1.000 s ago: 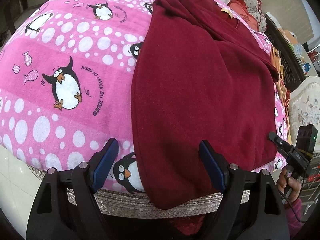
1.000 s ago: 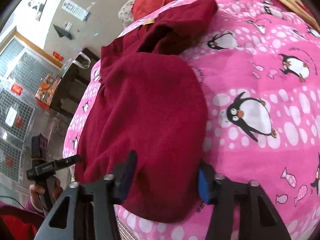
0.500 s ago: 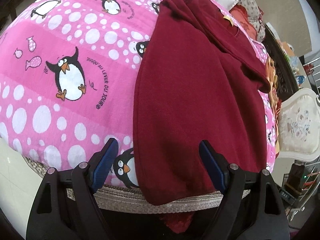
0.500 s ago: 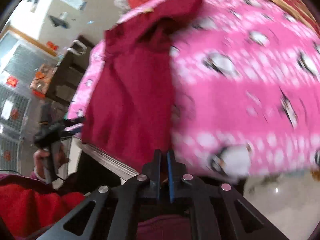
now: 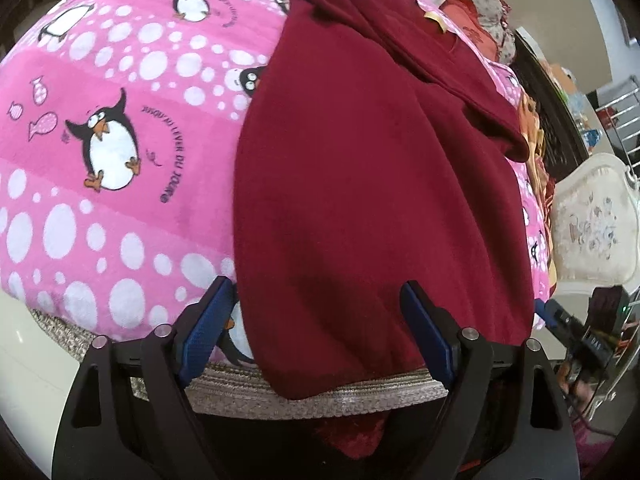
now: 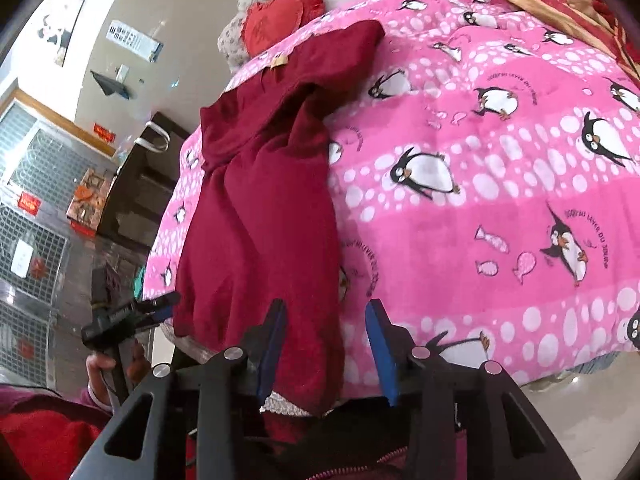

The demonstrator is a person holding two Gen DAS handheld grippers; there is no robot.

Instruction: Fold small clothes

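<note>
Dark red fleece garment lay lengthwise on pink penguin-print blanket, hem draped over near edge, above woven grey trim. Left gripper fingers spread wide, straddling hem, not pinching. Right gripper fingers spread at same edge, fabric hanging between them, ungripped. Yellow label at far end.

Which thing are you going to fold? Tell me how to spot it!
Find the big pink blanket with penguins and white dots. Lying along one side of it, its near end hanging over the edge, is a dark red top. It is the only plain thing there, with a small tan tag at its far end.
</note>
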